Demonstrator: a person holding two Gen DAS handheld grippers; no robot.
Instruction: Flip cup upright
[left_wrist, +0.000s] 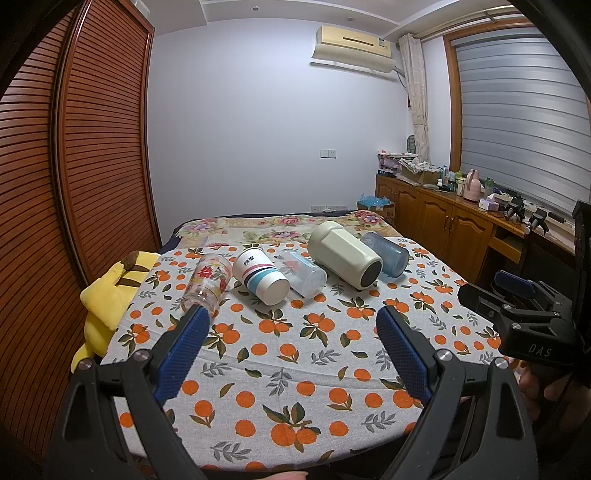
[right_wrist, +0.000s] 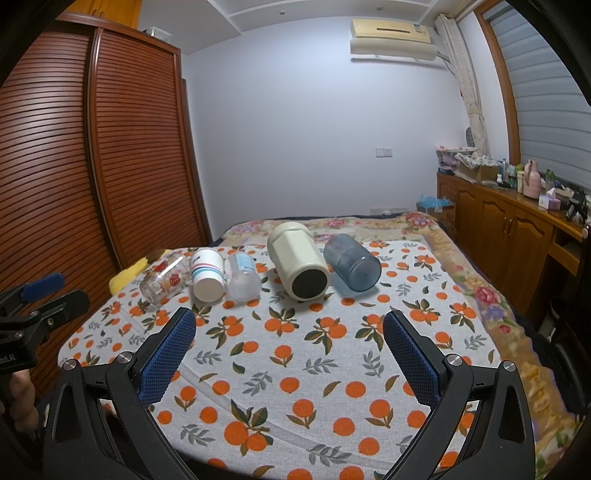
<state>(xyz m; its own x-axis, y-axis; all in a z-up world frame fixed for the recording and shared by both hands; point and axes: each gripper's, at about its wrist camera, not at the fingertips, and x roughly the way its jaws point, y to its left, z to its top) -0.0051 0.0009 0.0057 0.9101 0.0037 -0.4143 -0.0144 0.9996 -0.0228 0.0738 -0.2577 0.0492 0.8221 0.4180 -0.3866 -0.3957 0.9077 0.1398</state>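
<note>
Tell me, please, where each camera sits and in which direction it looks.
Left wrist: sits on the left gripper, looks forward over the table at five cups lying on their sides; shows its open fingers, and the right gripper at the right edge.
Right wrist: sits on the right gripper, same direction; shows its open fingers, and the left gripper at the left edge.
Shared: the cream cup, the blue cup, the wardrobe.

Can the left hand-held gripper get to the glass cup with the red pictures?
Probably yes. The left hand-held gripper is open and empty, and the glass cup lies on its side just past its left fingertip, at the row's left end. Only bare orange-print cloth lies between them.
</note>
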